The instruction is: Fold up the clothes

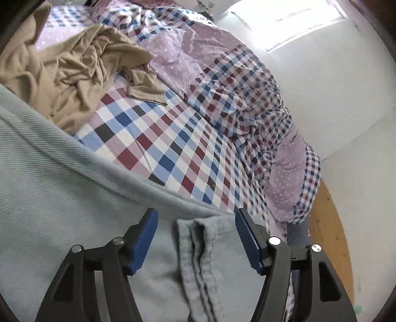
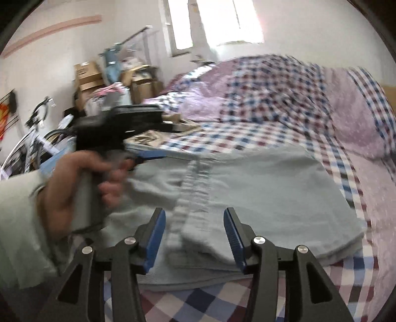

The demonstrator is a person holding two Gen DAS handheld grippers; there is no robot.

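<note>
Checkered bed (image 2: pixel 198 301) beneath folded garment (image 2: pixel 259 188)

I'm looking across a bed (image 2: pixel 259 138) dressed in a checked sheet of blue, maroon and white, with a rumpled lilac dotted quilt (image 2: pixel 351 119) heaped along its far side. Daylight is pouring through the window (image 2: pixel 222 22) in the white wall (image 1: pixel 334 99), washing it out. Off in the corner, cardboard boxes (image 2: pixel 86 74) sit stacked, a bicycle (image 2: pixel 32 138) beside them.
</note>
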